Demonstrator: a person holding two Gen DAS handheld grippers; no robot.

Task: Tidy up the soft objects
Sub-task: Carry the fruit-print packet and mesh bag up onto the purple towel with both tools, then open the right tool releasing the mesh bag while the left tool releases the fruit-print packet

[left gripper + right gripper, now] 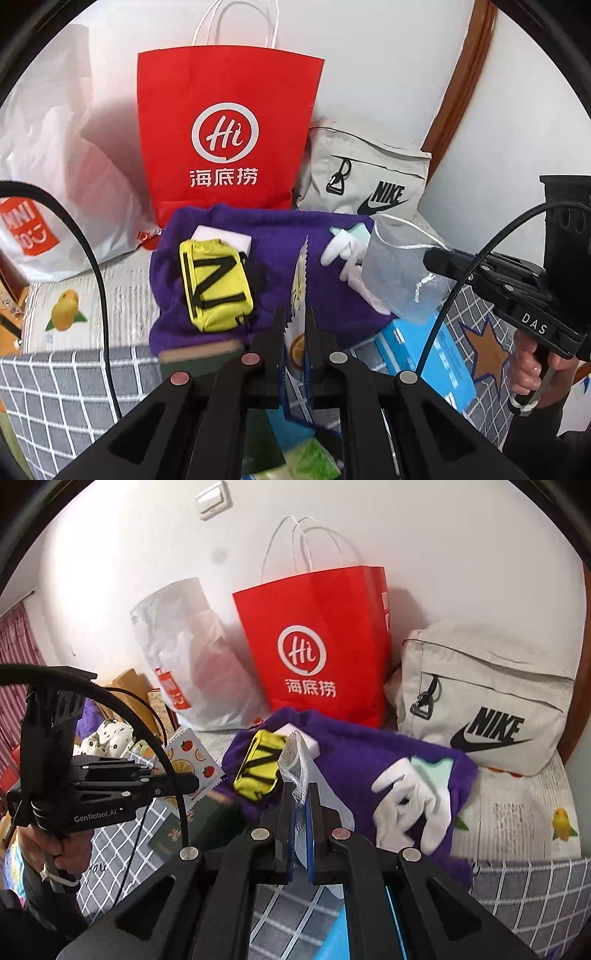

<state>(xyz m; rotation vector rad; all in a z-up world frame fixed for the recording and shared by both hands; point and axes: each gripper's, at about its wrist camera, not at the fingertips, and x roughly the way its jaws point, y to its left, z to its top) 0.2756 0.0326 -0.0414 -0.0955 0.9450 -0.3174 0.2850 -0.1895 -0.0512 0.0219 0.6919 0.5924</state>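
My left gripper [295, 325] is shut on a flat fruit-print pouch [300, 284] with zigzag edges, held upright above the bed. The right wrist view shows that gripper [194, 784] at the left with the pouch [188, 762]. My right gripper [300, 797] is shut on a sheer silvery mesh bag [295, 760]; in the left wrist view it [430, 258] enters from the right, the mesh bag [400, 273] hanging from it. Beneath both lies a purple fleece cloth [280, 229] carrying a yellow zip pouch [216, 284], a white foam block [221, 236] and white gloves [410, 801].
A red paper bag [225, 129] stands against the wall, with a white plastic bag [55, 147] to its left and a grey Nike bag [480, 694] to its right. A blue box [424, 354] and a dark green booklet [218, 823] lie on the checked bedding.
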